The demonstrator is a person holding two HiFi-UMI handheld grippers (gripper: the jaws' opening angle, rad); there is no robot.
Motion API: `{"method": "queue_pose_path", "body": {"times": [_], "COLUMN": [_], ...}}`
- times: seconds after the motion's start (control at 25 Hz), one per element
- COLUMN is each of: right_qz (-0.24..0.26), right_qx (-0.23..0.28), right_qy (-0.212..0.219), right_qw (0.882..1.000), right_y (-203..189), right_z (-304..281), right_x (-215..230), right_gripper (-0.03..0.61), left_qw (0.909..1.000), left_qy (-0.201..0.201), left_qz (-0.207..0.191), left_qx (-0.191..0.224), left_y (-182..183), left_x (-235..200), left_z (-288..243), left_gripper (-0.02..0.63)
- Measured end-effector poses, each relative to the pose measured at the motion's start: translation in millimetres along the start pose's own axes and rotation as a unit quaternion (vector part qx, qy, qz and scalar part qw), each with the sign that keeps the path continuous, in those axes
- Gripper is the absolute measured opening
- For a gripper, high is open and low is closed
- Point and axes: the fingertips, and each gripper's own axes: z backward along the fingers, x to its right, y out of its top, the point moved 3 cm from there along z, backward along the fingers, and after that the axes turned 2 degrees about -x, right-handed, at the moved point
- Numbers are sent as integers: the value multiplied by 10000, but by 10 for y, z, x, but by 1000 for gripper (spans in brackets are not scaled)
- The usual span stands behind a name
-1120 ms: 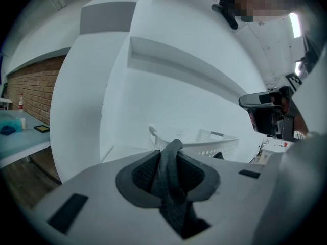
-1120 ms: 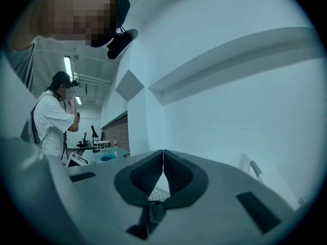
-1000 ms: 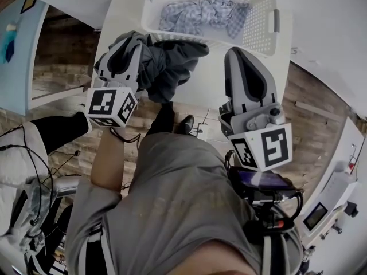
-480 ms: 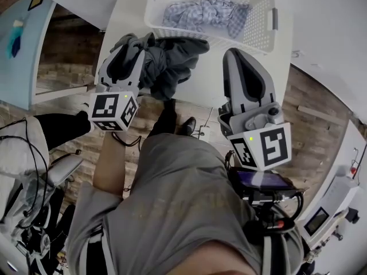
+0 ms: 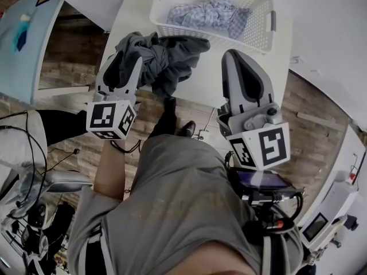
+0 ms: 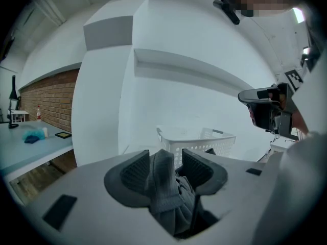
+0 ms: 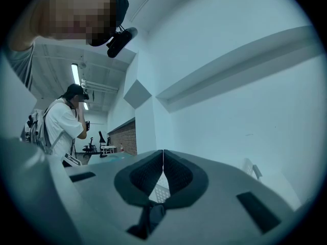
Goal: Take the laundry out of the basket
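Note:
A dark grey garment (image 5: 172,59) lies bunched on the white table (image 5: 229,87) just in front of the white laundry basket (image 5: 261,33). A checked blue-and-white cloth (image 5: 206,13) is still in the basket. My left gripper (image 5: 129,42) is at the garment's left end. Its jaws have just been opening, and a fold of the garment (image 6: 163,188) stands loosely between the pads of the left gripper (image 6: 166,160). My right gripper (image 5: 232,55) hovers over the table to the right of the garment. The right gripper (image 7: 163,160) is shut, tips touching, with nothing in them.
The table's near edge runs below both grippers, with brick-pattern floor and the person's shoes beneath. Cables and gear crowd the left side (image 5: 28,171). A light blue table (image 6: 25,147) stands far left. Another person in a white shirt (image 7: 64,124) stands in the background.
The left gripper's jaws have spread apart around the dark garment, and that gripper has shifted a little along the table's edge. The right gripper has hardly moved.

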Motion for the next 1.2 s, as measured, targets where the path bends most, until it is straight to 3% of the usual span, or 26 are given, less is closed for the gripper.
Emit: {"method": "queue_pose_path", "body": {"times": [0.28, 0.64, 0.92, 1.08, 1.2], "right_qz": [13, 14, -57, -102, -115], "right_qx": [191, 516, 599, 602, 632], "right_qy": [17, -176, -452, -645, -834], "right_qw": [9998, 9985, 9972, 9960, 9944], "right_y": [77, 167, 128, 98, 92], "right_z": [127, 569, 1033, 1336, 1554], "right_x": [-3, 14, 68, 137, 213], "right_gripper": [9, 9, 9, 9, 8], "left_qw": [9992, 9925, 9877, 9876, 9885], "left_qy": [-40, -389, -584, -745, -818], "left_qz": [-133, -264, -321, -146, -268], "left_qx": [383, 1129, 1413, 1376, 1243], "left_y": [316, 754, 844, 807, 773], "left_x": [173, 662, 1034, 1256, 1422], "left_z": [206, 572, 834, 885, 862], "left_gripper": [185, 13, 8, 9, 8]}}
